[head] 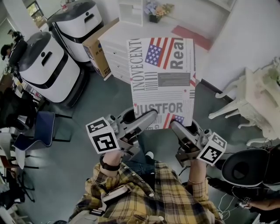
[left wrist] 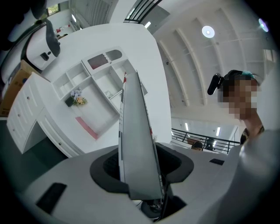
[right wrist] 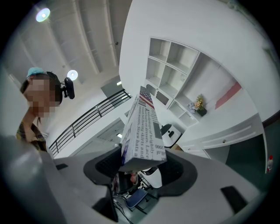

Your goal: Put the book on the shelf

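Book [head: 162, 83] with a newspaper-style cover, a flag and large black lettering printed on it, is held up in the air in front of the white shelf unit [head: 114, 46], clear of it and resting on none of its surfaces. In the head view the book covers part of the unit's countertop.

The left gripper [head: 141, 120] has its jaws closed on the book's lower left corner. Its own view shows the book [left wrist: 135, 144] edge-on, standing between the dark pads, with the shelf unit [left wrist: 94, 83] beyond and its open compartments facing the camera. The right gripper [head: 178, 128] clamps the lower right corner. In its view the book [right wrist: 142, 135] rises from between the jaws, with the shelf unit [right wrist: 175, 61] behind it.

A small pot of flowers [head: 155, 12] sits on the unit's countertop, below the open compartments, and a pink flat object [head: 192, 37] lies near it on the same top. A cardboard box [head: 98, 52] leans against the unit's drawer side, and two white rounded machines [head: 48, 65] stand just beyond that box, further from the unit.
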Available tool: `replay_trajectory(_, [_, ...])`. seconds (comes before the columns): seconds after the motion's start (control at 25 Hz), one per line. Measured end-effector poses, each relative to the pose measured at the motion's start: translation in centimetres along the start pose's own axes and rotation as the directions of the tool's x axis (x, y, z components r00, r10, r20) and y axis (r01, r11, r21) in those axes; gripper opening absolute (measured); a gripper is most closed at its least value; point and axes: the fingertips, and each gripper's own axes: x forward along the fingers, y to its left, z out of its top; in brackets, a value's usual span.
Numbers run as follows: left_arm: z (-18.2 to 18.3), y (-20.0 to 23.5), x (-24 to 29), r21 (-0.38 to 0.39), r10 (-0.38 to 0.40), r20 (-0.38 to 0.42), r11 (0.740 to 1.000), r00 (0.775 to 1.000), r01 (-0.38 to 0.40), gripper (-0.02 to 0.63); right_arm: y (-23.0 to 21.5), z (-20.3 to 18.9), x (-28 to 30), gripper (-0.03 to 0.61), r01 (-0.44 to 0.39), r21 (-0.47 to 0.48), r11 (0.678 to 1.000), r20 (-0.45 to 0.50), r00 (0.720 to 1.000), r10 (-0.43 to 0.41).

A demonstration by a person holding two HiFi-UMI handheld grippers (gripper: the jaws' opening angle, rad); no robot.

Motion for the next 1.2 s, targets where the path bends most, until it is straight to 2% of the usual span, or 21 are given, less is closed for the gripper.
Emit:
replay_trajectory(0.48, [0.04,0.0,0.04,0.027,-0.027,0.012,0.999,1.0,0.027,0.193,-0.04,0.02,0.05,0.259,-0.006,-0.029,1.0,0.018,1.0,0.006])
replay_trajectory(0.72, [-0.2,0.25,0.13,-0.007,-0.046,0.02,0.999,0.999,0.047,0.193,-0.1,0.01,-0.13,0.259,0.035,-0.028,0.999,-0.011,0.999,-0.035])
replay_trajectory(0.92, [-0.17,0.12,0.19,0.001,-0.035,0.019,0.999,0.999,0.035,0.193,-0.12,0.16,-0.13,0.259,0.022,-0.027,0.999,-0.014,1.0,-0.022])
replay_trajectory(1.2, [-0.05,0.3,0.16,0.017,-0.064,0.014,0.998,0.998,0.064,0.192,-0.09,0.15,0.07,0.259,0.025,-0.059,0.998,0.001,1.0,-0.025])
